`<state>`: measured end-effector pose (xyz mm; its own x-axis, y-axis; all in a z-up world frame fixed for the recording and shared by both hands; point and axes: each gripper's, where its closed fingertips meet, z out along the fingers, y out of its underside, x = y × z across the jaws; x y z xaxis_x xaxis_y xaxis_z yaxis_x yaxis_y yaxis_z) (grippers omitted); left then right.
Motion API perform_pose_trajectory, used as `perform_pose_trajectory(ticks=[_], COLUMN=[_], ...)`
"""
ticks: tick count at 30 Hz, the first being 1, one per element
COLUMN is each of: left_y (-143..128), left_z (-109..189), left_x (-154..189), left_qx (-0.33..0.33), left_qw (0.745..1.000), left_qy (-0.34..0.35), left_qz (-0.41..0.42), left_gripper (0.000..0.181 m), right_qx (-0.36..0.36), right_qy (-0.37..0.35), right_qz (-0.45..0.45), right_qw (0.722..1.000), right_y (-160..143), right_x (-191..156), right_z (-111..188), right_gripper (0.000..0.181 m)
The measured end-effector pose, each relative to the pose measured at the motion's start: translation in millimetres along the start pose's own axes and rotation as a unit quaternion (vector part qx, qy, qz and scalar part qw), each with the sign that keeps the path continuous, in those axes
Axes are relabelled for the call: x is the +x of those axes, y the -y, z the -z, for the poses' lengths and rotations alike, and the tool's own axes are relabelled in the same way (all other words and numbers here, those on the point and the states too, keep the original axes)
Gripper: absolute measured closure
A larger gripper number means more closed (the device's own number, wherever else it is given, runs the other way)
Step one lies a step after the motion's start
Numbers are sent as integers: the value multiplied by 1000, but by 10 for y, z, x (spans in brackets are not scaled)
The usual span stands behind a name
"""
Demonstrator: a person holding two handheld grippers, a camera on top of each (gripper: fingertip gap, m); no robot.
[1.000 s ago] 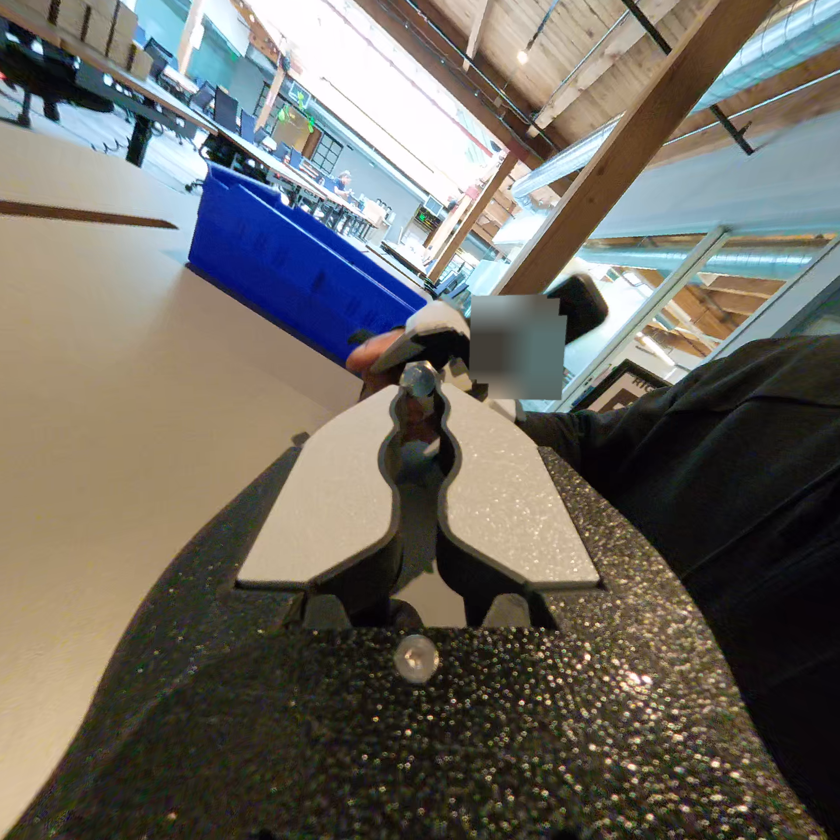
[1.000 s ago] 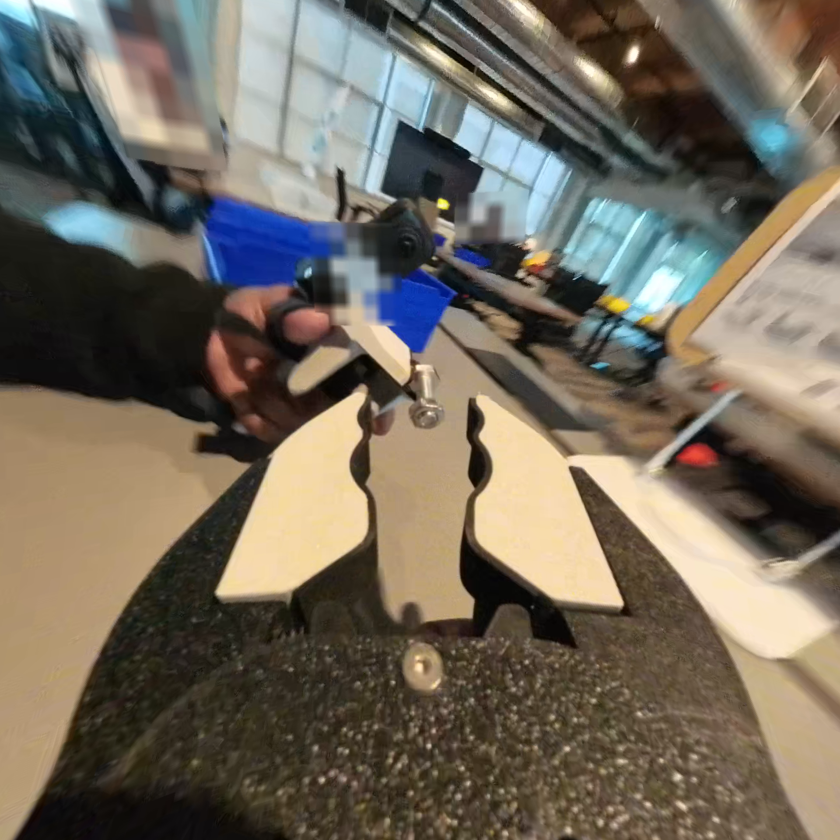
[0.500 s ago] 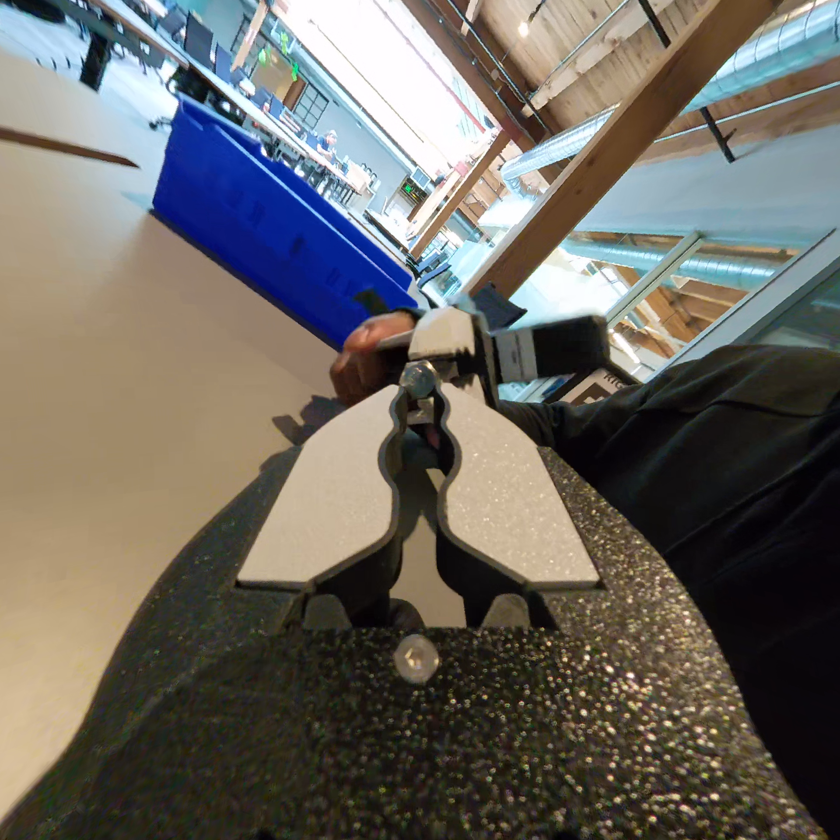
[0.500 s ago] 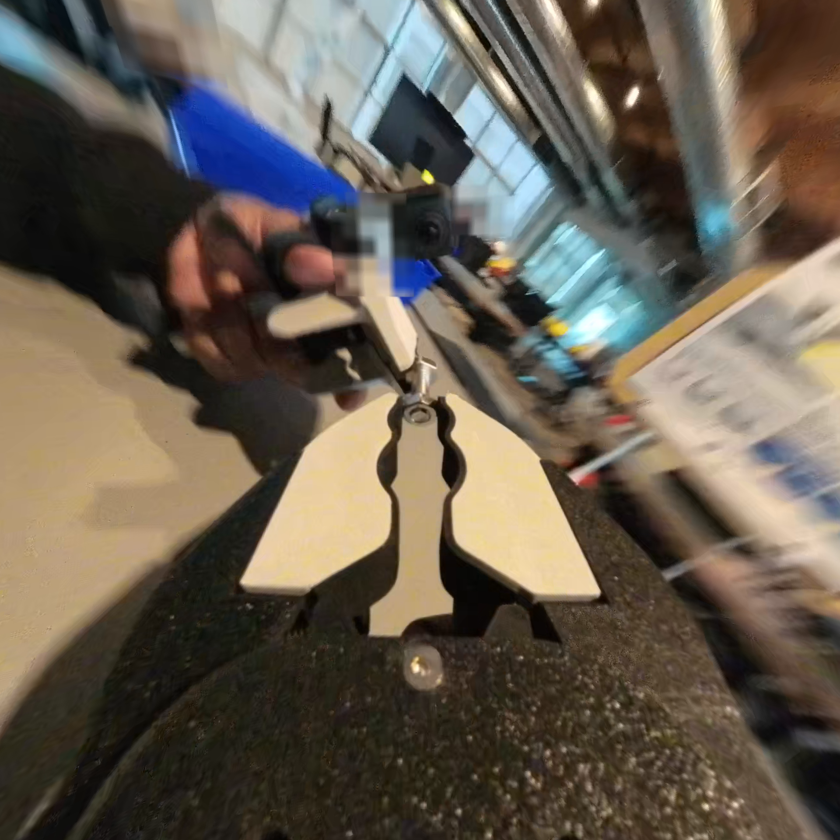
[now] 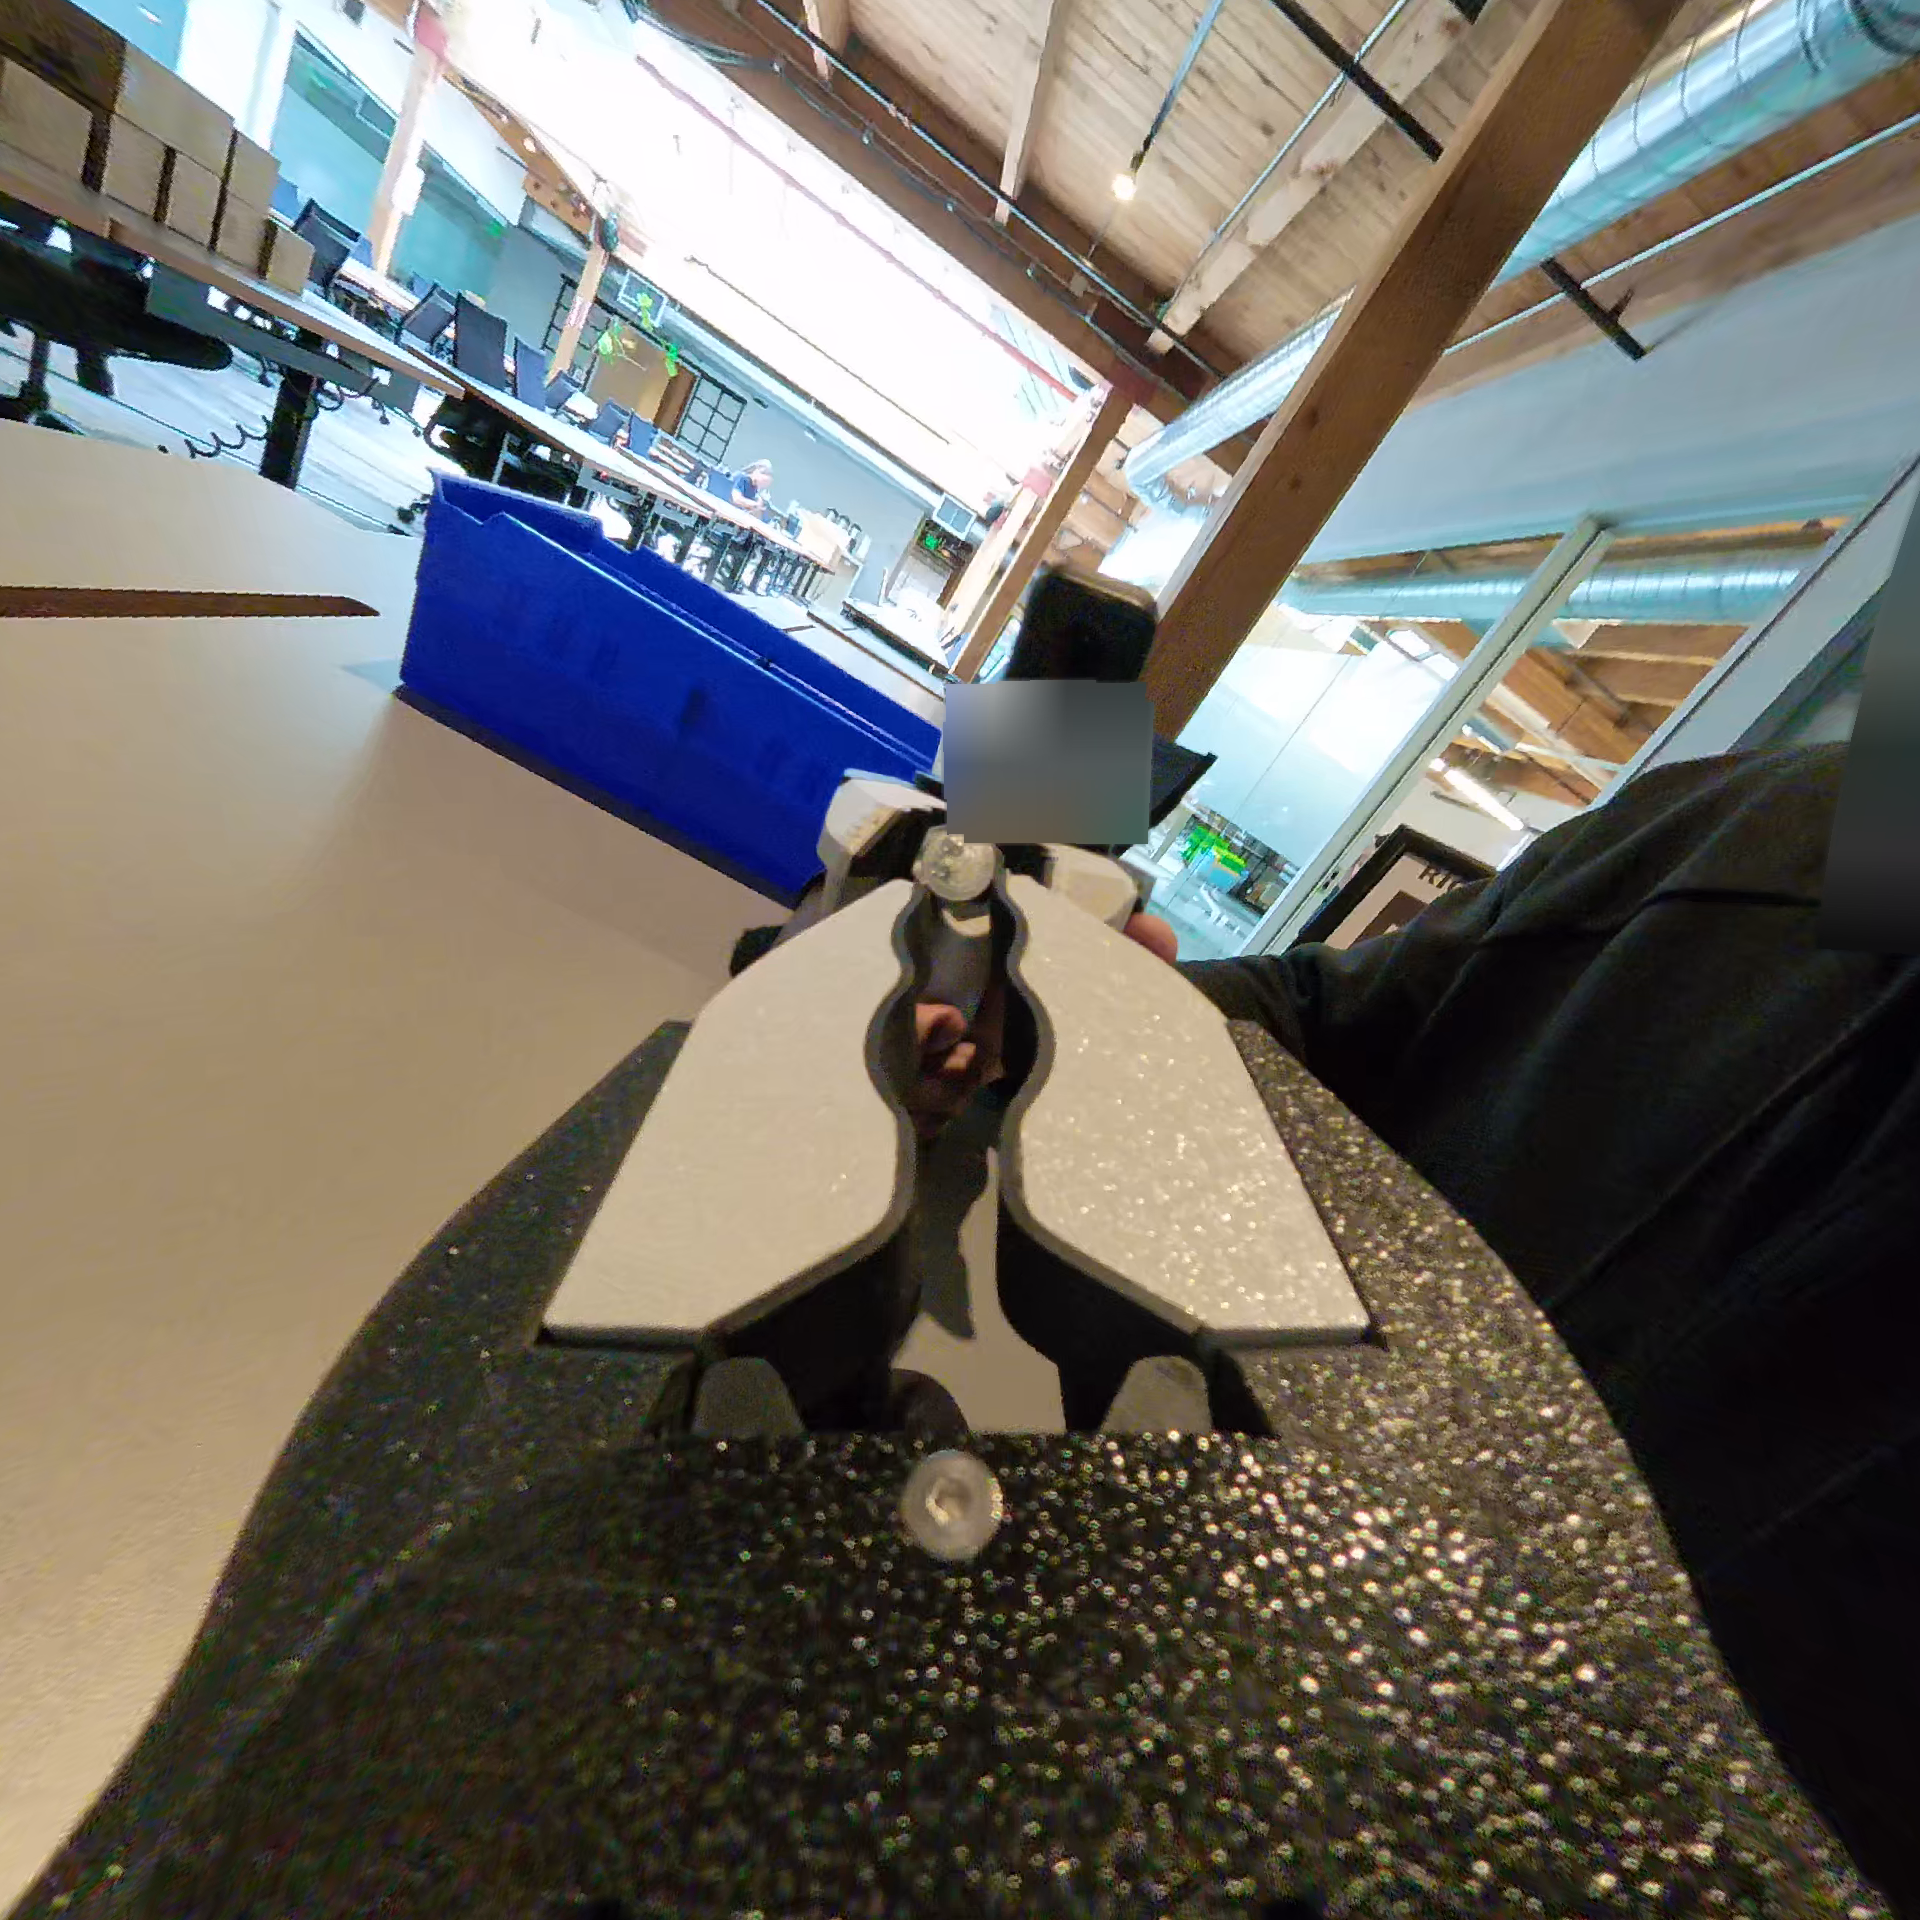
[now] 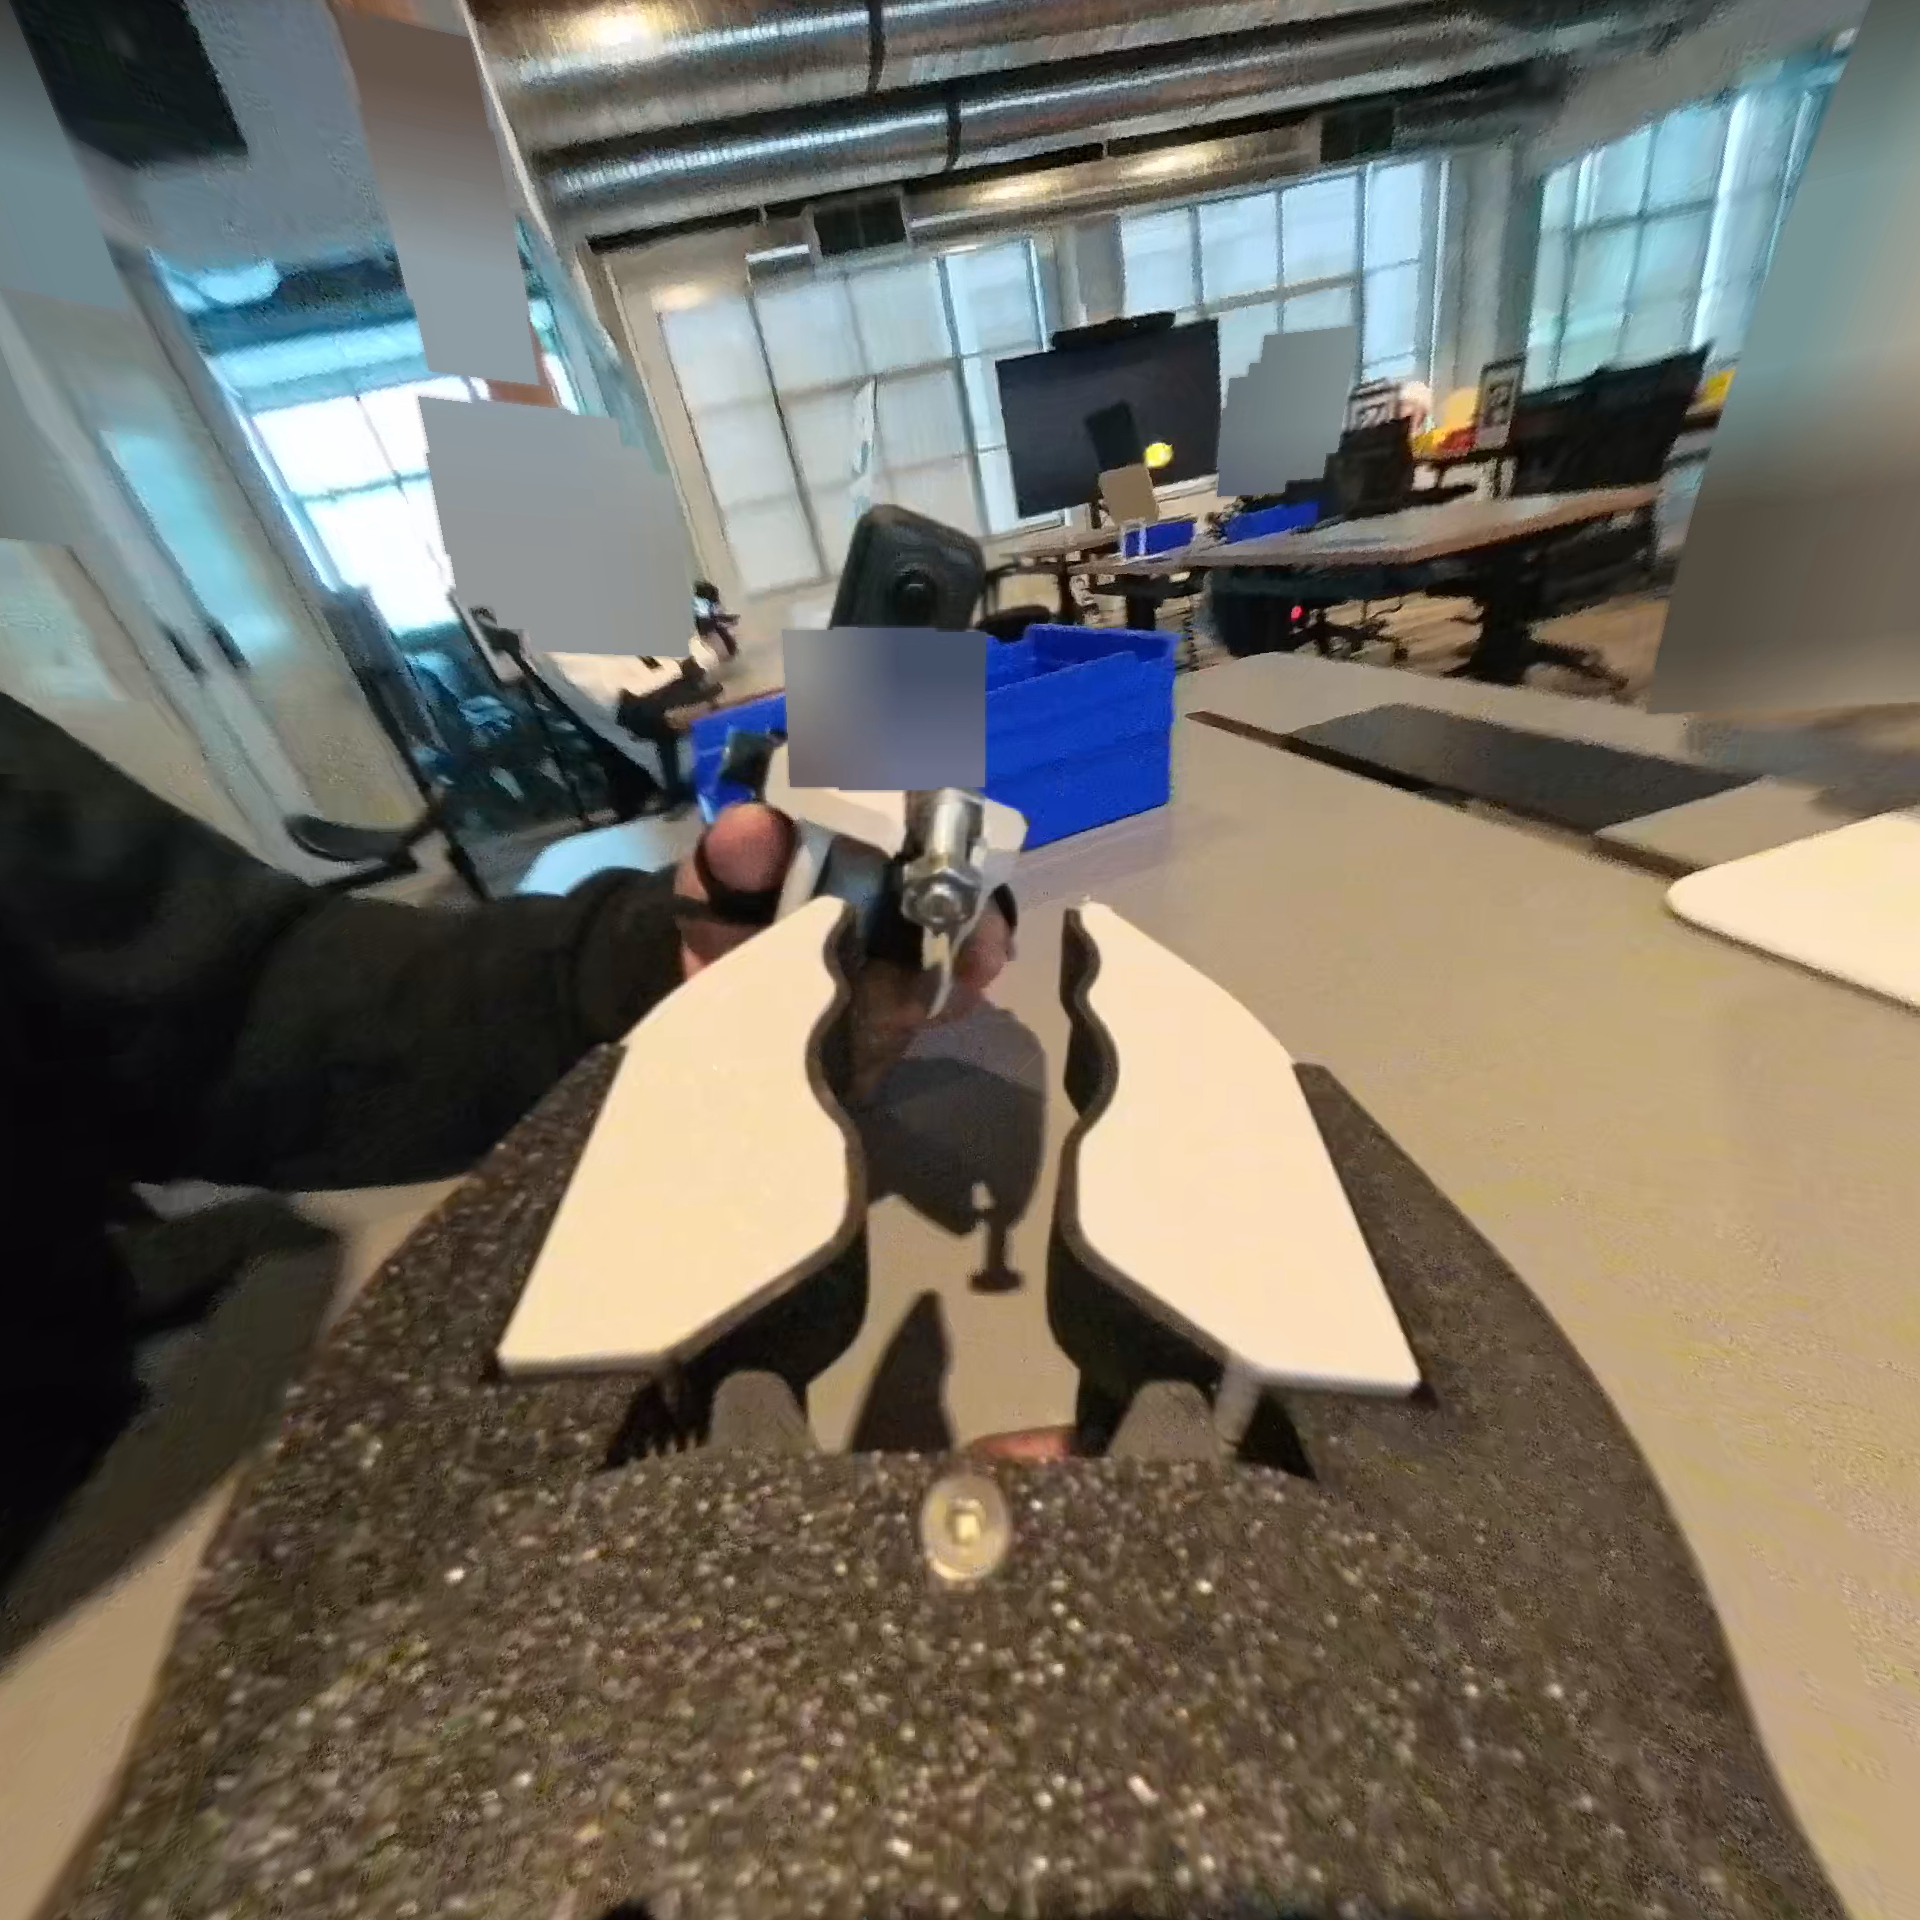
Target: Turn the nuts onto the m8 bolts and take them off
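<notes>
My left tongs (image 5: 956,904) pinch the bolt (image 5: 954,871).
My right tongs (image 6: 956,920) stand spread near its nut (image 6: 940,899), above the table (image 6: 1455,1039).

Shiny metal bolt (image 6: 943,868), glossy plastic bin (image 5: 623,675)

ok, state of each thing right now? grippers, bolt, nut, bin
left gripper: shut on the bolt
right gripper: open, holding nothing
bolt: held off the table
nut: threaded on the bolt, ungripped
blue bin: on the table, contents hidden
</notes>
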<state>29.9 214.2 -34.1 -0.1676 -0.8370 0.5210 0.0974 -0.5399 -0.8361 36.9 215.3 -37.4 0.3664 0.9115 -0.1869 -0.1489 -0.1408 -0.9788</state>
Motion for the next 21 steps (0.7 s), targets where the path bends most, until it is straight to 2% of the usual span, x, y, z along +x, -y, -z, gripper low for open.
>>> perform_pose_trajectory(ticks=[3,5,7,9,10,11,13,14,15,16,18,19,21], left_y=[-66,-90,-99,-123,-139,-155,-177,-177,-157,-122,-46,-17,16], left_z=[-30,-48,-47,-53,-58,-61,-68,-68,-66,-62,-45,-35,-17], left_x=[-4,-1,-6,-14,-15,-16,-49,-63,-54,-38,-13,-7,-3], left_qx=[-20,-24,-26,-32,-36,-38,-37,-34,-25,-13,9,16,21], left_qw=[1000,1000,1000,999,999,998,997,997,997,997,998,999,1000], left_qy=[7,7,5,2,0,-4,-1,0,-7,-14,-19,-17,-10], left_qz=[-16,-17,-5,23,41,58,73,75,76,76,62,49,21], left_gripper=[171,171,171,172,171,171,172,172,172,172,172,172,172], right_qx=[-3,-24,-37,-47,-54,-61,-83,-92,-88,-71,-24,-7,9], right_qy=[16,22,-4,-45,-69,-93,-136,-150,-155,-145,-110,-90,-48], right_qz=[-43,-16,66,199,283,374,539,582,582,544,405,330,187], right_qw=[999,999,997,978,955,921,827,794,793,823,907,940,981], right_y=[-15,-70,-94,-94,-96,-97,-112,-116,-108,-87,-9,25,43], right_x=[-12,-51,-41,-12,4,18,52,67,60,22,-64,-88,-110], right_z=[-8,-16,-15,2,14,28,48,51,45,30,4,-6,-24], right_gripper=[155,167,167,167,167,167,167,167,162,153,142,140,137])
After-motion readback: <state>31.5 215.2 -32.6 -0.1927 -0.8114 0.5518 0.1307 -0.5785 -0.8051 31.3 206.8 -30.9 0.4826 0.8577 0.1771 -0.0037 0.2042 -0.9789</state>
